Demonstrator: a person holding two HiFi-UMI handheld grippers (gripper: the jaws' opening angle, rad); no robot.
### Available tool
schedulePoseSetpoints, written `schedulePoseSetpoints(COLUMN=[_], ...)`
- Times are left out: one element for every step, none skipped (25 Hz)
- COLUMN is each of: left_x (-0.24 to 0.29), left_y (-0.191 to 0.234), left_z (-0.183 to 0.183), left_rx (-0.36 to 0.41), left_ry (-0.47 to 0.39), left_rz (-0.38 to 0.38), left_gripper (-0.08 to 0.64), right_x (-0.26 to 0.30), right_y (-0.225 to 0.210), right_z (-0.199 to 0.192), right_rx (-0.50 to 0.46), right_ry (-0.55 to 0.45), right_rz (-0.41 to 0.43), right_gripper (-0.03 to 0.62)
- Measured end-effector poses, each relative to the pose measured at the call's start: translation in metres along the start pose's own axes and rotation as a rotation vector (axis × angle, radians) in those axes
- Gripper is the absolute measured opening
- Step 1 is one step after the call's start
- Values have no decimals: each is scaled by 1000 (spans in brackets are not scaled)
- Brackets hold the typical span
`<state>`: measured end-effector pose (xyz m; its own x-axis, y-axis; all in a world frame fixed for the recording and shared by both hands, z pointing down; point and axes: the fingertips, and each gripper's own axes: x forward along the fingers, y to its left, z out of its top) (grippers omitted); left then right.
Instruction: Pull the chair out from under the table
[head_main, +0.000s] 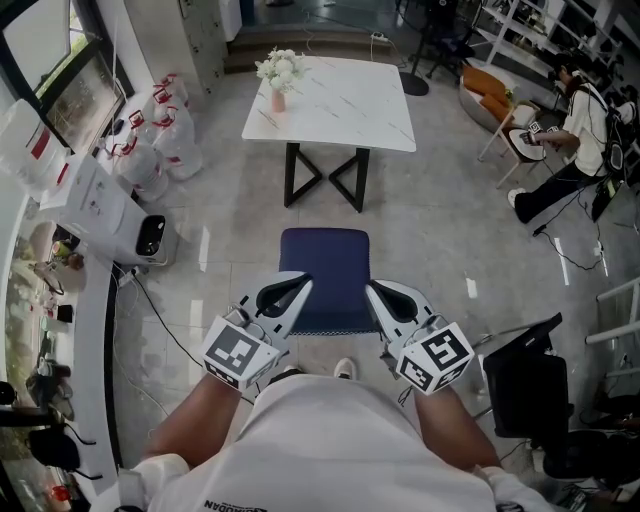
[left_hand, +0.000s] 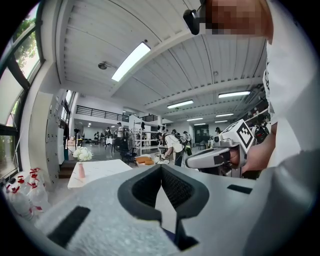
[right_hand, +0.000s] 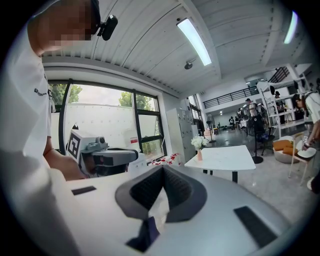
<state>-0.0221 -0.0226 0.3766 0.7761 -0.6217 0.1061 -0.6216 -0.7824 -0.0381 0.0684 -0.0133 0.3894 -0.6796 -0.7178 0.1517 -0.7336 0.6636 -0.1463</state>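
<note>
The left tongs (left_hand: 161, 167) fill the lower frame, jaws pressed together with nothing between them. Beyond them to the right, a hand (left_hand: 256, 157) holds the right tongs (left_hand: 191, 162). At left stands a white surface (left_hand: 102, 170) carrying a vase of flowers (left_hand: 82, 159).

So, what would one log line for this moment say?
left gripper: shut, empty | right gripper: shut, empty | chair: stands apart from table, between both grippers
</note>
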Motion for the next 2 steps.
schedulePoseSetpoints(left_x=[-1, -1], left_y=[0, 1], left_z=[-1, -2], left_rx=[1, 2], left_ry=[4, 7], left_rz=[3, 5], left_gripper=[8, 8], right_x=[0, 0], right_y=[1, 1], right_z=[0, -1], right_rx=[-1, -3], right_ry=[-2, -5], right_rz=[1, 3], right_gripper=[3, 3])
